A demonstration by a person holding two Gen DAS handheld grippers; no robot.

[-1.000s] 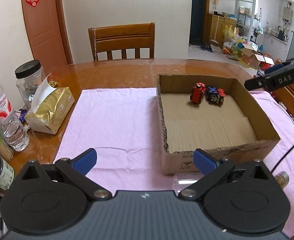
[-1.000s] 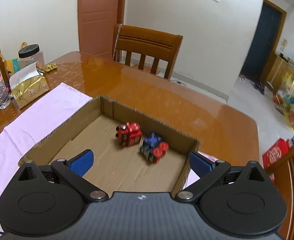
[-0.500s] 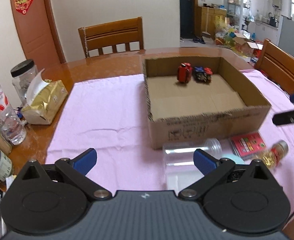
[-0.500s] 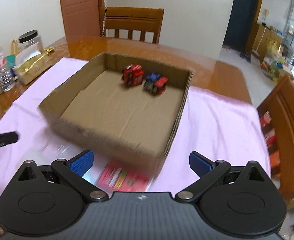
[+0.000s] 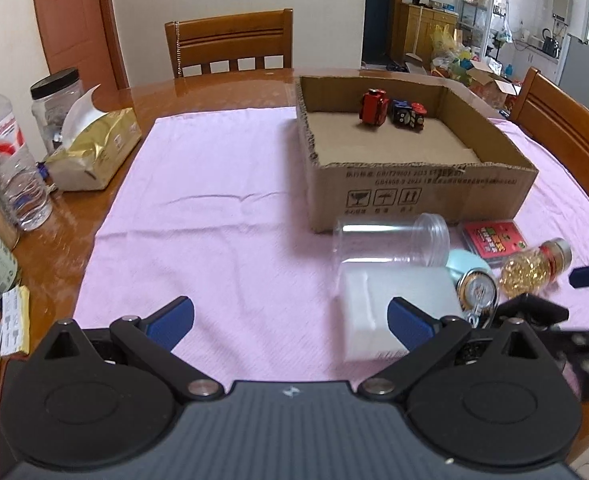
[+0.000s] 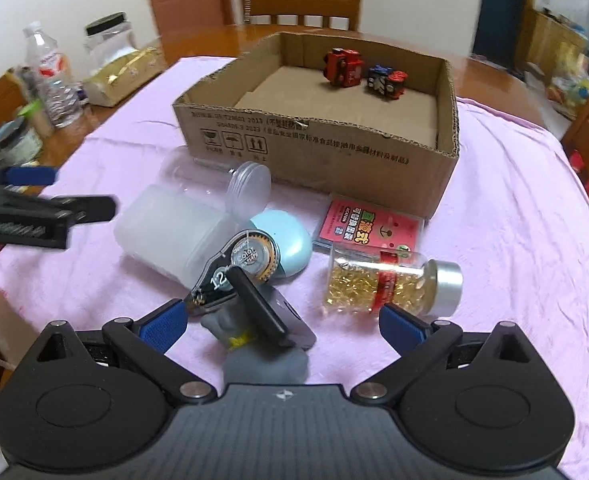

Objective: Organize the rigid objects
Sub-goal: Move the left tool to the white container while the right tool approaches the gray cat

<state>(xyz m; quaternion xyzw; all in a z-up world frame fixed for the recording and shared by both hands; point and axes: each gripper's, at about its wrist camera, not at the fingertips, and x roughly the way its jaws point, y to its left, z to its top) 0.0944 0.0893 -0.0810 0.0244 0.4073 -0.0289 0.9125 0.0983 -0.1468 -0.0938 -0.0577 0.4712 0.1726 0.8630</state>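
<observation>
1. Two toy vehicles, a red one (image 6: 344, 68) and a blue one (image 6: 386, 80), are seen inside the box (image 6: 318, 136), against its far wall and just beside each other. This part of the sorting is judged done.
2. The rest of the box floor is bare, so the task is judged to be at an early stage.
3. A cluster of loose items is left on the pink cloth (image 5: 214, 208), in front of the box's near wall:
   - a clear jar (image 5: 390, 240) lying on its side, close to the box;
   - a frosted white container (image 6: 170, 232) beside it;
   - a pale blue rounded object (image 6: 290, 244), partly covered by a correction-tape dispenser (image 6: 238, 268);
   - a pink card pack (image 6: 370, 228) lying flat, just beside the box;
   - a bottle of golden capsules (image 6: 386, 284) on its side, overlapping the card pack's near edge;
   - a grey item with a black stick (image 6: 258, 308) across it, nearest the right gripper; what it is cannot be told.
4. The left gripper (image 5: 290, 320) is held with its jaws spread wide and empty, over the cloth near the white container.
5. The right gripper (image 6: 282, 324) is likewise held wide apart with nothing grasped, directly over the cluster, so a pick from the nearest items is judged the likely next step.
6. The tissue pack (image 5: 94, 152) and bottles at the table's left edge lie off the cloth; whether they belong to the task cannot be told.
</observation>
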